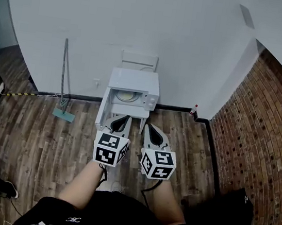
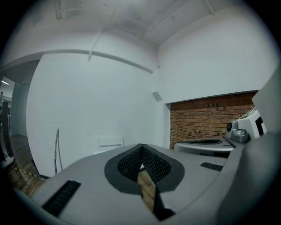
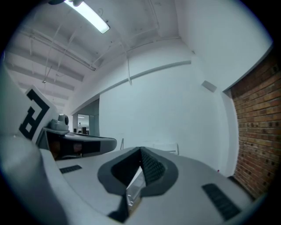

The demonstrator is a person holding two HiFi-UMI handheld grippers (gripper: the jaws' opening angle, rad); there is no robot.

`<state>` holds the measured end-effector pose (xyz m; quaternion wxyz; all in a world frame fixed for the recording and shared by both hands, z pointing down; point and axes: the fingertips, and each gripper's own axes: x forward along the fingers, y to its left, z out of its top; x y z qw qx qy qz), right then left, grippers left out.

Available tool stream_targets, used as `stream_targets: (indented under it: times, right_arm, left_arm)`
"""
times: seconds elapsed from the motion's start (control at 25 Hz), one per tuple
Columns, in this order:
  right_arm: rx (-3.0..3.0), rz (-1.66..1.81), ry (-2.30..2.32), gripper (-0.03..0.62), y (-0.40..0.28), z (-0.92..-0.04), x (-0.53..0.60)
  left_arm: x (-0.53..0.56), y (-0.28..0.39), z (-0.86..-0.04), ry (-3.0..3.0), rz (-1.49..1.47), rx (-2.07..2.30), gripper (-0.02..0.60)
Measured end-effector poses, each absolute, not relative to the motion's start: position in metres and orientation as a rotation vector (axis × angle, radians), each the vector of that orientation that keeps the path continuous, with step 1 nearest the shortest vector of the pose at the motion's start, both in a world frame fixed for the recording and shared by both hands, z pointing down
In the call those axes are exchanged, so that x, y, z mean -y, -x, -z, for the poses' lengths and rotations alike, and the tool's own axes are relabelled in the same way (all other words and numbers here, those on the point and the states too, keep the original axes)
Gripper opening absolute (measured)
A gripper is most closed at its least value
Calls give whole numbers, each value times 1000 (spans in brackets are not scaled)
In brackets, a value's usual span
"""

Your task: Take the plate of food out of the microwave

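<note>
While the person's two arms [image 1: 87, 180] reach out in front, one big white wall [image 1: 143, 21] fills the far side of the room. One wood floor [image 1: 33, 136] runs under everything, and one brick wall [image 1: 262, 137] stands on the right. One white microwave [image 1: 135, 80] sits against the white wall on one small white table [image 1: 143, 114]. Its door [image 1: 103, 110] is swung wide open to the left and sticks out toward the person. One white chair [image 1: 139, 61] shows its back just behind the microwave. One mop [image 1: 64, 85] leans on the white wall to the left, well apart from the table, with its head down on the floor. There are two grippers, side by side, both pointing at the microwave. The left gripper [image 1: 121, 119] is in line with the open door, and in the head view its tip sits over the door's bottom edge. The right gripper [image 1: 151, 131] points at the table, a bit further back. Both have their jaws pressed together at the tips with nothing between them. One plate [image 1: 124, 96] lies inside the open microwave, and it is too small to tell what is on it. One little bottle [image 1: 194, 110] with a red top stands on the floor in the corner where the two walls meet.
</note>
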<state>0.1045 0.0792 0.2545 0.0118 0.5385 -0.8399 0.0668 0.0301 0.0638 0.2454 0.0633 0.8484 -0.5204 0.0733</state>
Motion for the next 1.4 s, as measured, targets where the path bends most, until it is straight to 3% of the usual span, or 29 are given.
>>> stream_targets:
  times: [0.8,1.4]
  right_arm:
    - [2537,-335,-1667,11,-76,-297,48]
    - [2618,-197,-1496,11,-85,-302,200]
  left_arm:
    - [65,9,-288,-2493,-212,1522,-2]
    - [209,1,-302,-2388,-170,1656,-2]
